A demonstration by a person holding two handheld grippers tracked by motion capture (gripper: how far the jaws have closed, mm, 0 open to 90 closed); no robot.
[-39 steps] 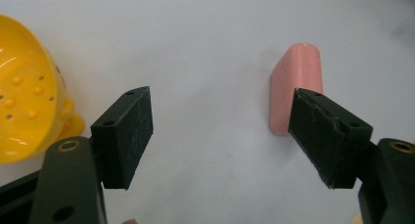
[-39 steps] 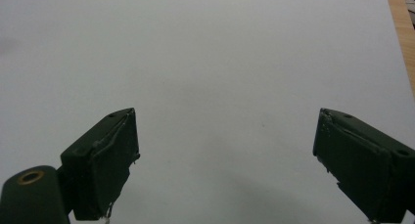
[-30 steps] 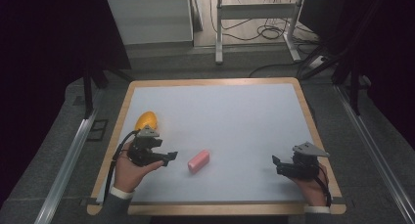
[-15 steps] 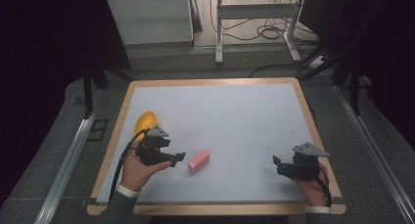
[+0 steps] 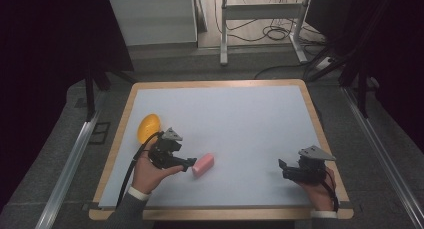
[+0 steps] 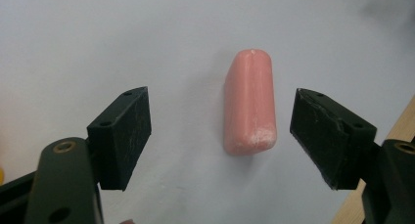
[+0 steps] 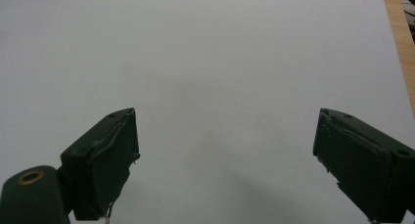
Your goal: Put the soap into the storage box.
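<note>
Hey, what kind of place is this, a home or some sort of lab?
Probably a lab or recording workspace: a wood-edged work table boxed in by dark curtains, loose cables on the floor behind it, and metal rails alongside it.

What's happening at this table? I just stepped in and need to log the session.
A person holds a hand-held gripper in each hand over a white-topped table. The left hand-held gripper is open and lined up on a pink block, which lies flat between its jaws but is not yet touched. The right hand-held gripper is open too, idle over bare surface near the table's right edge. An orange rounded object sits behind the left hand, untouched.
</note>
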